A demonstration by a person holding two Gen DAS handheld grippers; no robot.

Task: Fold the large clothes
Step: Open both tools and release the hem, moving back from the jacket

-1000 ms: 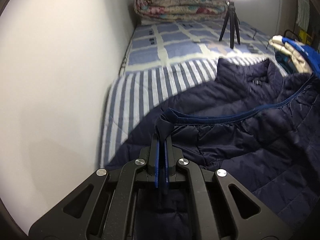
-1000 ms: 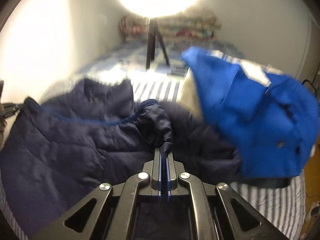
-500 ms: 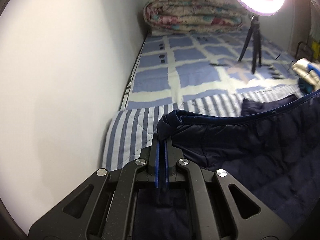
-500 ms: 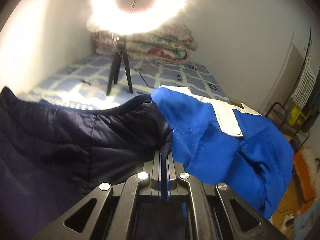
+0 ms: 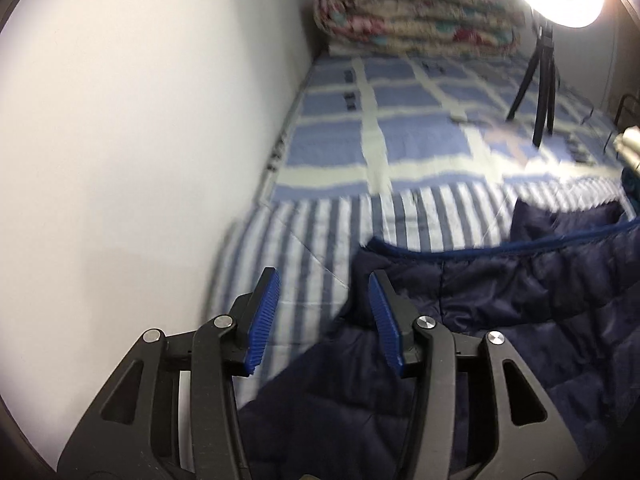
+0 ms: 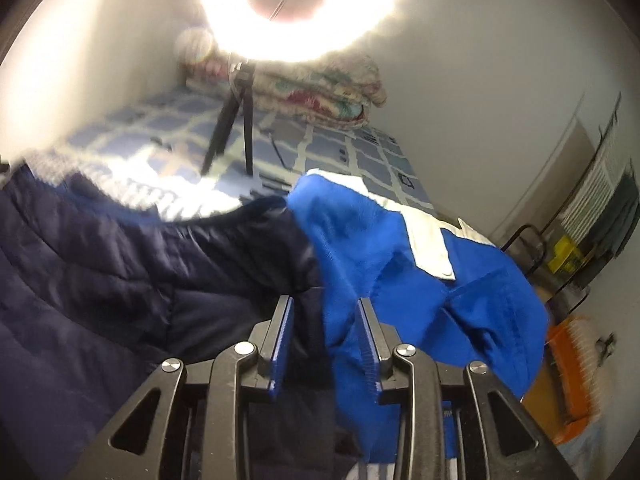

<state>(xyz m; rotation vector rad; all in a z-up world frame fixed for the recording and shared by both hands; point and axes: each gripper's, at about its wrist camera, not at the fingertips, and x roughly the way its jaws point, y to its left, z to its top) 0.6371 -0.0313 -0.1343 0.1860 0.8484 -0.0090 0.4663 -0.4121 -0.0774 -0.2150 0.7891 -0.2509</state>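
White walls (image 5: 140,120); bed (image 5: 400,120) in blue check sheet; rolled floral quilt (image 5: 416,16) at far end; lit ring light (image 6: 296,4) on tripod.

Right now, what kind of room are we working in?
Most likely a small bedroom. A bed with a checked blue sheet runs along the wall, a rolled quilt sits at its far end, and a ring light stands on the mattress. A navy padded jacket lies spread on the bed.

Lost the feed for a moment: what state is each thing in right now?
left gripper: open, holding nothing
right gripper: open, holding nothing
navy jacket: lying on the bed, rumpled
blue garment: crumpled beside the jacket
ring light: on
quilt: folded
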